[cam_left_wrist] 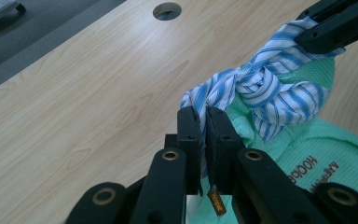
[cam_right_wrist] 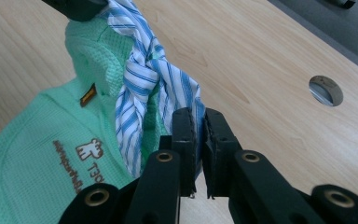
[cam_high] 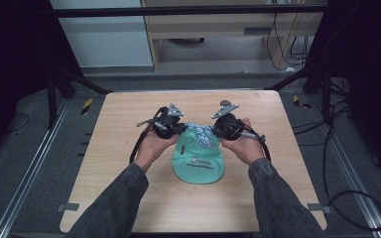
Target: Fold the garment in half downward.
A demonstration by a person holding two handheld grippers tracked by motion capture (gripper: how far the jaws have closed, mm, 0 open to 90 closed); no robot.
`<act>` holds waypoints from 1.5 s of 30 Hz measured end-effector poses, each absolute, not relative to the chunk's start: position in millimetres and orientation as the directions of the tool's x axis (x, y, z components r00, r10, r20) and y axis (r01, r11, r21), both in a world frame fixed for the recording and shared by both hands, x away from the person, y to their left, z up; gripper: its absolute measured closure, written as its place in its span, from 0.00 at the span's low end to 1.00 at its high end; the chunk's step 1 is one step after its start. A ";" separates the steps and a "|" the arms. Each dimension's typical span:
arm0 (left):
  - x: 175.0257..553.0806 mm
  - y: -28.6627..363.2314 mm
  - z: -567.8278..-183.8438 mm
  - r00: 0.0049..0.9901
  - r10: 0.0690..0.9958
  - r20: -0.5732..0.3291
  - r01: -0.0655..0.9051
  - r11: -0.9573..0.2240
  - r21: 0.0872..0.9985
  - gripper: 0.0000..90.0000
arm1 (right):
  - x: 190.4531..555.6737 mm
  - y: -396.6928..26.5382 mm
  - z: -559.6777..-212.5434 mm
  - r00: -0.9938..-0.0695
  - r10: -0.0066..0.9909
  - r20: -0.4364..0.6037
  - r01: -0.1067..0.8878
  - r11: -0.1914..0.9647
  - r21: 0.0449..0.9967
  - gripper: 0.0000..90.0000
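Left tool [cam_left_wrist: 204,122]: pinching one end of the striped cloth [cam_left_wrist: 265,88].
Right tool [cam_right_wrist: 199,122]: pinching its other end.
Knot: sitting atop the green cap [cam_high: 199,161], mid-counter [cam_high: 129,129].
Advice: pulling evenly outward.

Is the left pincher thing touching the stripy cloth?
Touching. In the left gripper view, the left gripper has its two black jaws closed on an end of the striped cloth, with fabric pinched between them.

mint-green cap [cam_high: 198,161] – blue-white striped cloth [cam_left_wrist: 265,91]
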State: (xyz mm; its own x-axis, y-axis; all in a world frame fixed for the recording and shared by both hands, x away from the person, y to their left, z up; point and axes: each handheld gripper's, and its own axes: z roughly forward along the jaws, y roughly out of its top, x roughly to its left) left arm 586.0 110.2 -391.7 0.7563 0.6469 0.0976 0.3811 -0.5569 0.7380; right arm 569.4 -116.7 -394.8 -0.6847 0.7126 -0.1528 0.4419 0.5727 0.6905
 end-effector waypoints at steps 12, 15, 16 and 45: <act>584.8 107.1 -394.9 0.759 0.643 0.104 0.376 -0.564 0.736 0.95 | 571.8 -118.9 -392.5 -0.680 0.715 -0.162 0.441 0.575 0.689 0.94; 580.4 108.2 -402.5 0.760 0.643 0.095 0.385 -0.563 0.732 0.95 | 566.9 -118.3 -400.8 -0.686 0.711 -0.156 0.445 0.578 0.684 0.93; 578.7 108.6 -404.2 0.758 0.645 0.095 0.386 -0.561 0.732 0.95 | 565.1 -117.9 -403.2 -0.686 0.711 -0.156 0.443 0.578 0.685 0.93; 540.8 125.9 -424.6 0.774 0.632 0.048 0.392 -0.538 0.746 0.95 | 529.8 -112.1 -421.0 -0.729 0.668 -0.149 0.408 0.599 0.689 0.92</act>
State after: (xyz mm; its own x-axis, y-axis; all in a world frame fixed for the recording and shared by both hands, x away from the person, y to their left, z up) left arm 540.8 125.9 -424.6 0.7737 0.6317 0.0483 0.3925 -0.5378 0.7461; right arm 529.8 -112.1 -421.0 -0.7292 0.6679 -0.1488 0.4078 0.5988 0.6892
